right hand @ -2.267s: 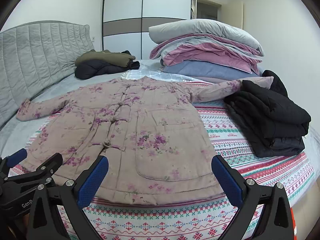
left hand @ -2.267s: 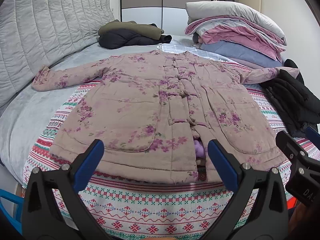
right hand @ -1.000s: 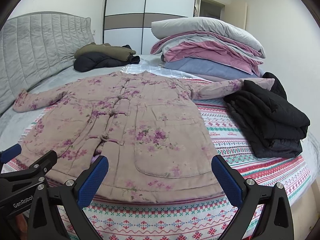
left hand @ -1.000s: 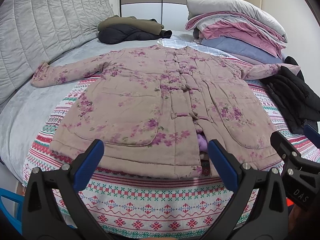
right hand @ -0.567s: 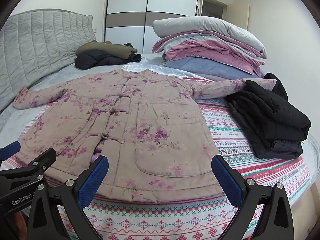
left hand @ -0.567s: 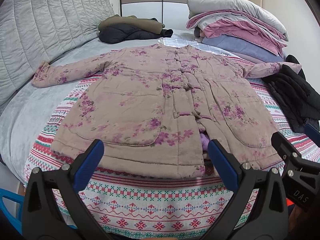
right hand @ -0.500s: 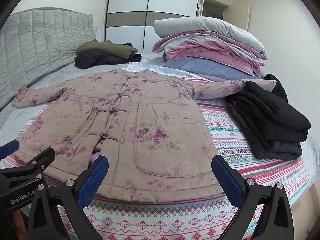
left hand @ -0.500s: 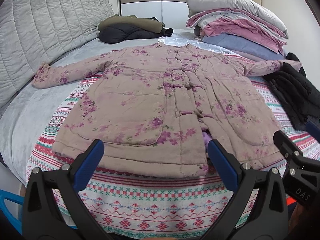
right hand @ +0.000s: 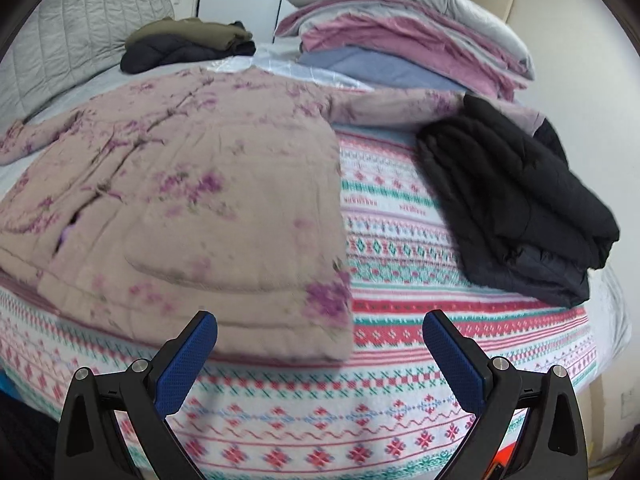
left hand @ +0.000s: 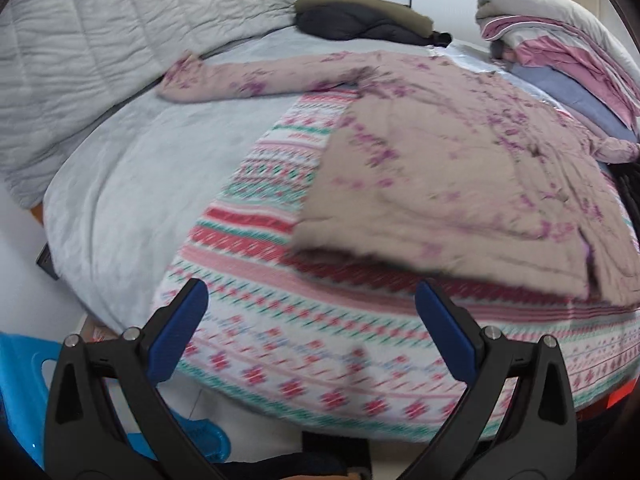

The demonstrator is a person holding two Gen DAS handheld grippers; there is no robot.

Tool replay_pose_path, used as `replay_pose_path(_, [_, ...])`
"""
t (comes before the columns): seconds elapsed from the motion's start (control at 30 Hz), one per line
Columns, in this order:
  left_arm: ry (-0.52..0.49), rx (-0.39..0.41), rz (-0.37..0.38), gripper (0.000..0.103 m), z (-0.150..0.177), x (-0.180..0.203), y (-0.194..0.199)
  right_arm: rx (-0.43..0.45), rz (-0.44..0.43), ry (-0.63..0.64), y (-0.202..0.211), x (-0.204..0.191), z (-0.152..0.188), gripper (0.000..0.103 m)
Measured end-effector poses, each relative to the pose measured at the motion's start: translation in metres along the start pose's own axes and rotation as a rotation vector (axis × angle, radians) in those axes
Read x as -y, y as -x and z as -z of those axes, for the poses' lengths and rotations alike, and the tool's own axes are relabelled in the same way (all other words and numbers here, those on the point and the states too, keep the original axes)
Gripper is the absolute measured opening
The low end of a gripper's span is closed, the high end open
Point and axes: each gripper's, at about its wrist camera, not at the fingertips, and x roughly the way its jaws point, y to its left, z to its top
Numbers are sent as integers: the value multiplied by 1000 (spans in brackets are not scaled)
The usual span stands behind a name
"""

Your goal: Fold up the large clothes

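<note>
In the left wrist view the left gripper (left hand: 310, 312) is held with its jaws wide apart and empty over the patterned blanket (left hand: 256, 236), the floral coat (left hand: 452, 172) being spread flat beyond, while in the right wrist view the right gripper (right hand: 320, 344) is likewise held apart and empty just before the coat's hem corner (right hand: 320, 320), with a black jacket (right hand: 516, 204) lying folded alongside.

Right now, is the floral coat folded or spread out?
Spread out. The coat lies flat on the bed, both sleeves stretched sideways, no part doubled over.
</note>
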Motion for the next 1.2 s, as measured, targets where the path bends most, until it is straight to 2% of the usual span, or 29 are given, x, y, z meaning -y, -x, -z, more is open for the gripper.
replay_pose_path(0.13, [-39,-1,-57,101,8,-10,-1,-65,-45,-63,-11,24,9,96])
replay_pose_path(0.2, [-76,-3,-80,101,9,-7,-5,-106,-40,-104,-20,37,13,95])
replay_pose_path(0.23, [-98,-15,-87,101,9,-4,-12,-149,-49,-116,-28,42,15,95])
replay_pose_path(0.3, [-135,-61,-78,98,6,5,-25,-182,-25,-87,-37,38,14,93])
replay_pose_path(0.37, [-158,-122,-37,94,0,17,-39,-183,-9,-48,-40,30,13,91])
replay_pose_path(0.47, [-136,-148,11,87,-17,31,-54,-135,-46,-67,-37,25,5,82])
replay_pose_path(0.53, [-101,-137,24,87,-31,36,-61,-112,-71,-130,-37,30,0,72])
replay_pose_path(0.57, [-79,-135,26,87,-37,37,-65,-106,-86,-201,-40,35,-4,70])
replay_pose_path(0.63, [-22,-133,25,86,-46,37,-74,-134,-181,-330,-50,41,-6,49])
replay_pose_path(0.67, [5,-140,34,85,-49,36,-79,-148,-229,-381,-55,43,-7,46])
replay_pose_path(0.7, [27,-144,43,80,-50,35,-80,-160,-265,-443,-61,45,-5,45])
replay_pose_path(0.77, [93,-136,62,70,-50,32,-80,-154,-247,-496,-64,43,-2,45])
replay_pose_path(0.8, [112,-123,68,59,-51,31,-79,-149,-240,-510,-65,42,-2,44])
replay_pose_path(0.83, [121,-111,75,40,-51,31,-77,-131,-241,-526,-64,43,-2,35])
replay_pose_path(0.9, [139,-74,93,31,-53,29,-71,-98,-250,-562,-61,46,-1,16])
replay_pose_path(0.93, [149,-43,109,25,-53,28,-65,-71,-273,-586,-59,48,-1,15])
replay_pose_path(1.03, [155,8,128,18,-54,31,-56,-36,-330,-618,-56,52,-3,14])
replay_pose_path(1.1, [159,22,162,19,-54,33,-53,-23,-326,-598,-51,48,-4,18])
replay_pose_path(1.17, [153,9,161,29,-55,39,-56,-65,-267,-550,-55,36,-5,21])
replay_pose_path(1.2, [150,-1,141,43,-54,42,-59,-73,-229,-531,-57,32,-5,26])
